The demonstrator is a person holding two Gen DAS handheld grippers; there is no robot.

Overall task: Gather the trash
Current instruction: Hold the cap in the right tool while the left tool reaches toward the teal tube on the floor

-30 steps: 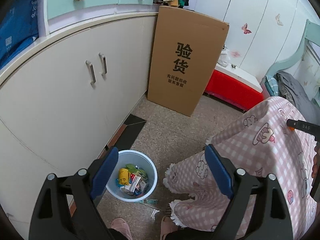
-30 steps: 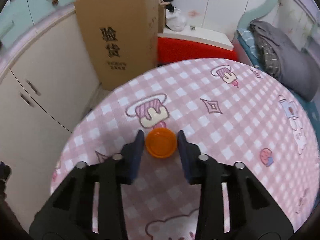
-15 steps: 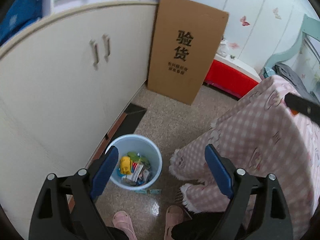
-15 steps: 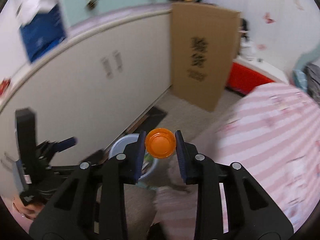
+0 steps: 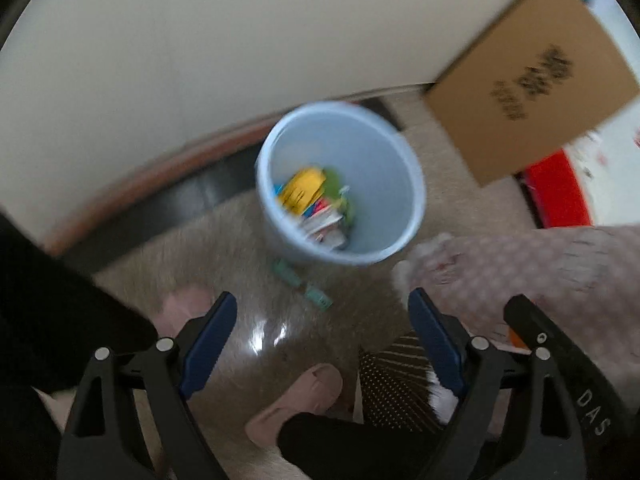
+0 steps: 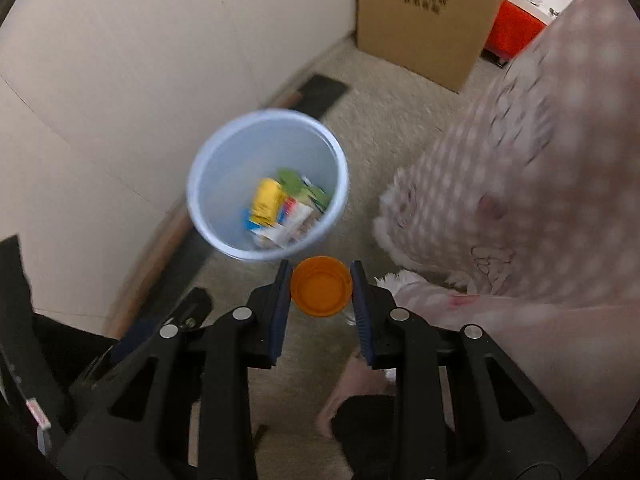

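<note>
Trash in hand is 1 orange cap, pinched between the 2 fingers of the right gripper; the blue pads press it from either side, hollow face toward the camera, so the grip is across its rim and looks secure for carrying. The cap sits just short of the near rim of the pale blue bin in the right wrist view, above the floor rather than over the opening; judged from this, the carry is nearly complete and the release should wait until the cap is over the mouth, otherwise it may strike the rim and fall beside it. The bin stands on the floor close to the white cabinet front, near the hanging edge of the pink checked tablecloth; it already holds several wrappers, yellow, green and white, lying low in it, so there is ample room. The left gripper has its fingers spread wide and holds nothing; it hangs above the floor on the near side of the bin, apparently kept clear of the drop. 2 small green scraps lie on the floor just outside the bin, on the person's side; they appear to be trash not yet collected. A cardboard box leans upright beyond the bin, well apart from it. Both views are blurred; finer detail of the wrappers cannot be told.
</note>
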